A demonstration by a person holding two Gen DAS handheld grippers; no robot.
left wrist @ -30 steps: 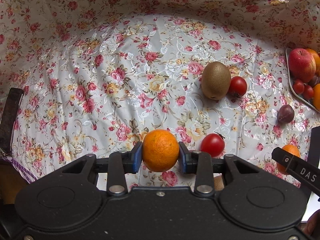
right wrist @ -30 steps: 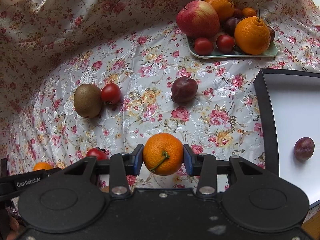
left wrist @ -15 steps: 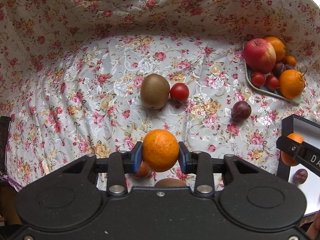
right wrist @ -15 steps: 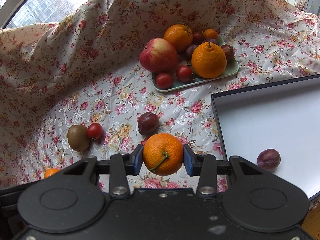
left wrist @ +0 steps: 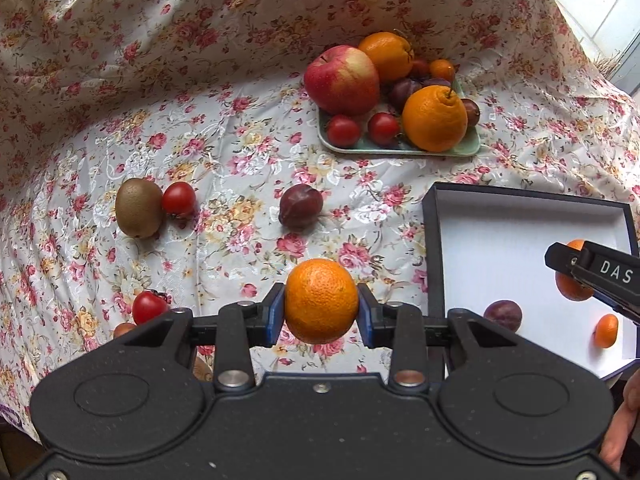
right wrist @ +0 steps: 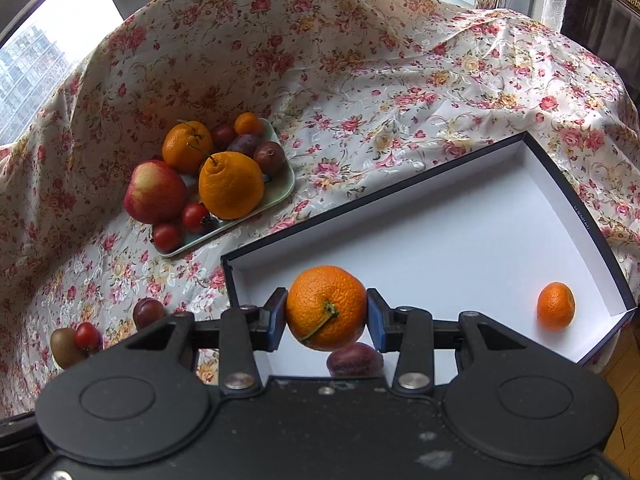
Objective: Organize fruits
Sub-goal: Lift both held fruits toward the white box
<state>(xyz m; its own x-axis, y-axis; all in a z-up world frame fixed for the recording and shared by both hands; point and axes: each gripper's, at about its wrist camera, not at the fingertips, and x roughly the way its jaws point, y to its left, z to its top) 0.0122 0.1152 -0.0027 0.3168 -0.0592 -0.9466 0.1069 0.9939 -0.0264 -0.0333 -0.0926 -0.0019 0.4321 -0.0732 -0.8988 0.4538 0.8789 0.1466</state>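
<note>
My left gripper is shut on an orange above the floral cloth, left of the white box. My right gripper is shut on an orange with a stem and holds it over the white box. In that box lie a plum, just under the held orange, and a small mandarin. The left wrist view shows the right gripper over the box with its orange, the plum and the mandarin.
A green tray at the back holds an apple, oranges, tomatoes and plums. Loose on the cloth are a kiwi, a tomato, a plum and another tomato. A hand shows at the right.
Both grippers swung to the right with their oranges. The right one now hangs over the white box. A small mandarin in the box has come into view.
</note>
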